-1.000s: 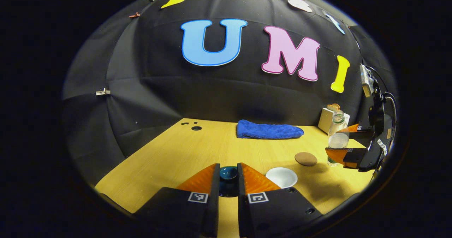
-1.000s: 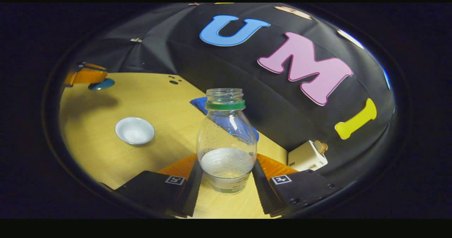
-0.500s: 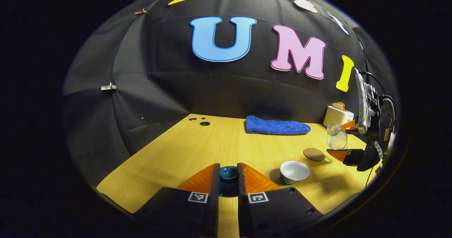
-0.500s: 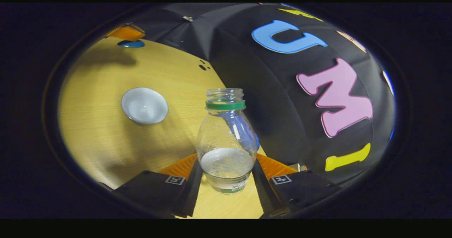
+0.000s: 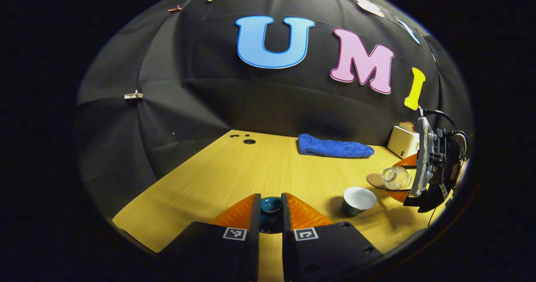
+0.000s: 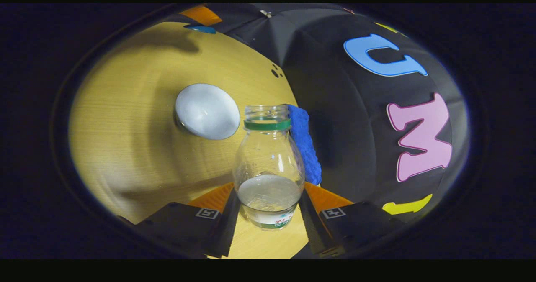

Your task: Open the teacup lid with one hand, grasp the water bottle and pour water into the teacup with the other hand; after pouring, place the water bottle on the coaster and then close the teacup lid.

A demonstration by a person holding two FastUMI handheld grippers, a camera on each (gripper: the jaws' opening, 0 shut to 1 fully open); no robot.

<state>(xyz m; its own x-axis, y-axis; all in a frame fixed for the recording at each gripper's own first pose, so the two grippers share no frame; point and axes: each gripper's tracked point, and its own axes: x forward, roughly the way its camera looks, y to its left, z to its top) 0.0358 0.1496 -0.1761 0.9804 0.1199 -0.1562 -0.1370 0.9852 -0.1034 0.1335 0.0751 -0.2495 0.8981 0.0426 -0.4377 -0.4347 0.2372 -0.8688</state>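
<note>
Teacup lid (image 5: pixel 271 205), dark teal, sits pinched between the fingers of my left gripper (image 5: pixel 271 215), which are drawn in close on either side of it, held above the near part of the desk (image 5: pixel 234 169). My right gripper (image 6: pixel 268 208) has its fingers pressed against both sides of the water bottle (image 6: pixel 268 165), low on its body. In the left gripper view that bottle (image 5: pixel 395 177) is tipped over toward the left, its open mouth pointing at the teacup (image 5: pixel 359 199), which stands uncovered on the desk to the right of my left fingers. In the right gripper view the cup (image 6: pixel 207 111) lies just left of the bottle's neck, white inside. A little water rests in the bottle's lower part. The coaster (image 5: pixel 374 180) lies on the desk just behind the bottle, partly hidden by it. Farther back lie a blue cloth (image 5: pixel 334 147) and a small toaster (image 5: pixel 403 140) against the wall.
</note>
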